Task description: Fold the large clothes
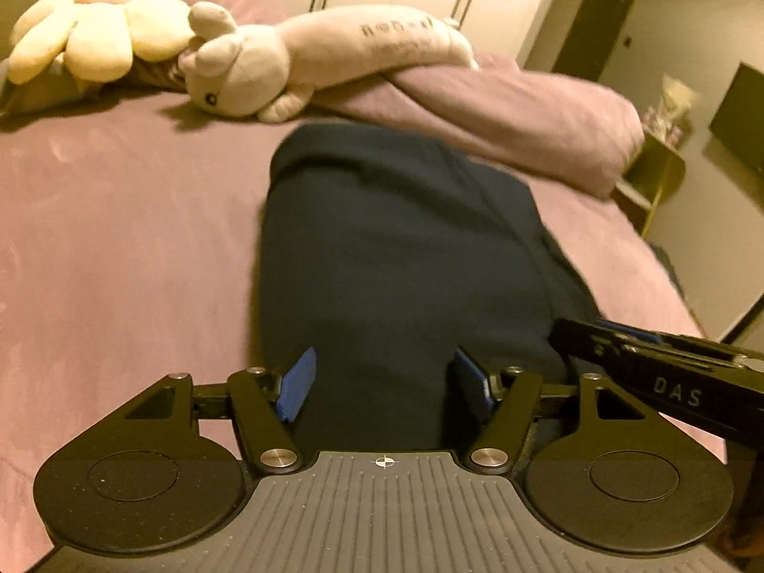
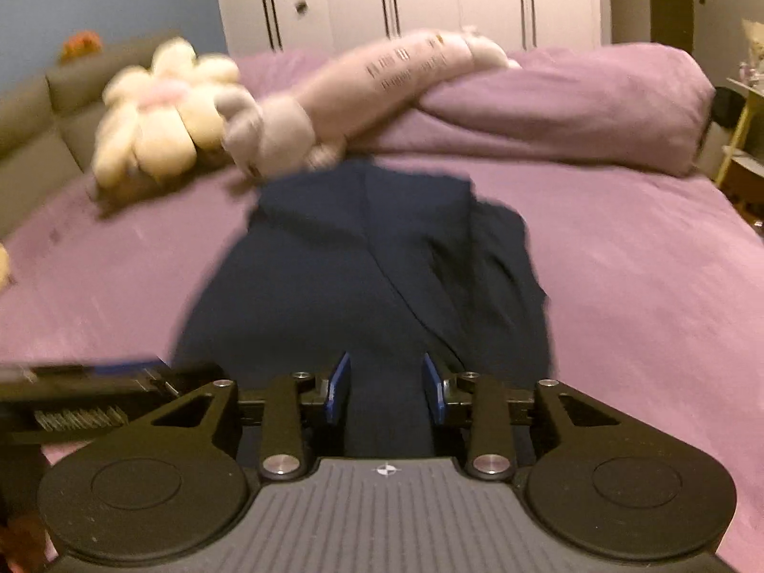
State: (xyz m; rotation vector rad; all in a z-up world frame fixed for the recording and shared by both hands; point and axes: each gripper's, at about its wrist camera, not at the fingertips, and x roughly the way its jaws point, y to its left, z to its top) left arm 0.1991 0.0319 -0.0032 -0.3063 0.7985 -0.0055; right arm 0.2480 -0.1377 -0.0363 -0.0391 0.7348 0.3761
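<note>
Both grippers hover low over the near end of the dark navy garment (image 1: 396, 248) lying lengthwise on the purple bed (image 1: 119, 238) — the left gripper (image 1: 384, 384) with its jaws spread wide, cloth showing between them but nothing pinched. The right gripper (image 2: 386, 389) sits just beside it, jaws also apart over the fabric. Beyond the garment's far end lie a long pink plush toy (image 1: 296, 62) and a cream flower cushion (image 1: 95, 19) — right against the bunched purple duvet (image 2: 573, 110).

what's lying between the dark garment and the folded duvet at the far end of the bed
The long plush lies partly there, beside bare sheet, between the garment and duvet, in the left wrist view.
</note>
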